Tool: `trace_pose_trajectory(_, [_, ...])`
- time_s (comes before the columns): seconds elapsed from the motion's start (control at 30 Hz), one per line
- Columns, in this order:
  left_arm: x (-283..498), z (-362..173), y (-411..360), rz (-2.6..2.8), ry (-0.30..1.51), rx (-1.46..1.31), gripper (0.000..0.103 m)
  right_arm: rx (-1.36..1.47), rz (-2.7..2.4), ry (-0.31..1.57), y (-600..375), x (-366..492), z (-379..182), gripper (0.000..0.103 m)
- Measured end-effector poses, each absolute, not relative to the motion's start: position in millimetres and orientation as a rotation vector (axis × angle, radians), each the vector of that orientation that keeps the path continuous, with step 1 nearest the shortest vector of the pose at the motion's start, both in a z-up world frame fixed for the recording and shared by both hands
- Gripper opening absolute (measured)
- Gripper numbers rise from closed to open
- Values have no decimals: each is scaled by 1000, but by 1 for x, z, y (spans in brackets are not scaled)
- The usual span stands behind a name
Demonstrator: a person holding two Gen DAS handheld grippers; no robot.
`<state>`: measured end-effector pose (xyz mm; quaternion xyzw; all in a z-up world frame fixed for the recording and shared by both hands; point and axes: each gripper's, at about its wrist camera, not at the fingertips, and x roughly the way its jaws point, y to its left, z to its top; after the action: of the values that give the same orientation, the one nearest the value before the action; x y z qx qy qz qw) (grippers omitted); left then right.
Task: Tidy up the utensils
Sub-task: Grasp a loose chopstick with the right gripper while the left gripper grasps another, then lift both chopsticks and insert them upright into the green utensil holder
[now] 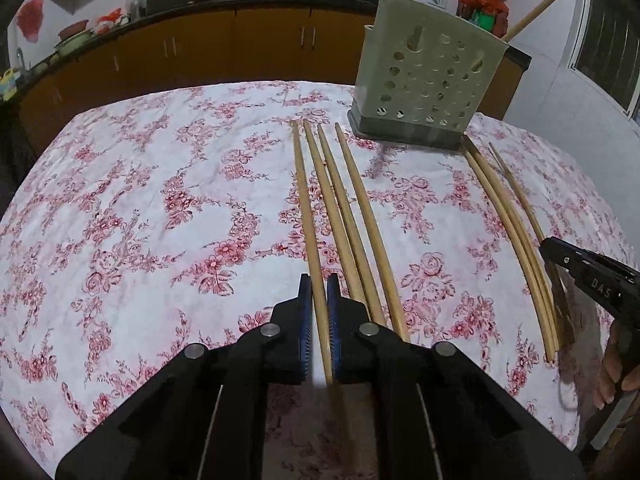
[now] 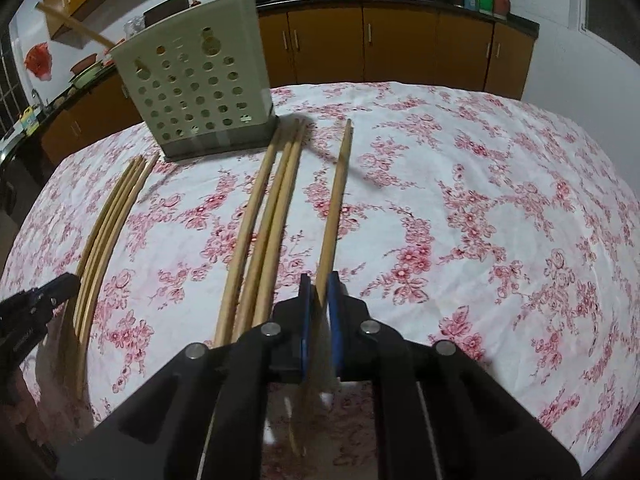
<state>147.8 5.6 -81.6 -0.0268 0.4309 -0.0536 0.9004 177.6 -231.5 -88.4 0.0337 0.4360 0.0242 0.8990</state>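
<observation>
Through my left wrist camera, my left gripper (image 1: 319,292) sits at six o'clock with its blue pads narrowed around one chopstick (image 1: 308,200) — the stick runs between the pads and on toward twelve o'clock over the floral tablecloth (image 1: 140,200) on the desk; whether the pads truly press it I cannot tell. Three more chopsticks (image 1: 352,208) lie just beside it toward one o'clock, roughly parallel. The perforated utensil holder (image 1: 424,84) stands upright at one o'clock, beyond their far tips, with two wooden sticks poking out of its top. A second bundle of chopsticks (image 1: 508,220) lies at three o'clock, near my right gripper (image 1: 580,268), which enters from the frame's edge. Through my right wrist camera, the right gripper (image 2: 320,292) is at six o'clock, closed on a single chopstick (image 2: 336,208) that points up toward twelve o'clock. Three chopsticks (image 2: 268,220) lie just beside it at eleven o'clock, the utensil holder (image 2: 196,80) stands at ten o'clock, and another bundle (image 2: 108,220) lies at nine o'clock near my left gripper (image 2: 44,300) — its jaws are too small here to judge.
</observation>
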Motion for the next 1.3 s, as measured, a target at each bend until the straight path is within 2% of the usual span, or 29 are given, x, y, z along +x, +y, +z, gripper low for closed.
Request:
trace_pose_trajectory(0.3, [168,-82,38,-29,880,-99,8,104,-43,874,-260,190,-91,8])
trace_pose_trajectory(1.3, [166,-81,39,-28,878,-113,9,105,-37,867,-261,189,-91,10])
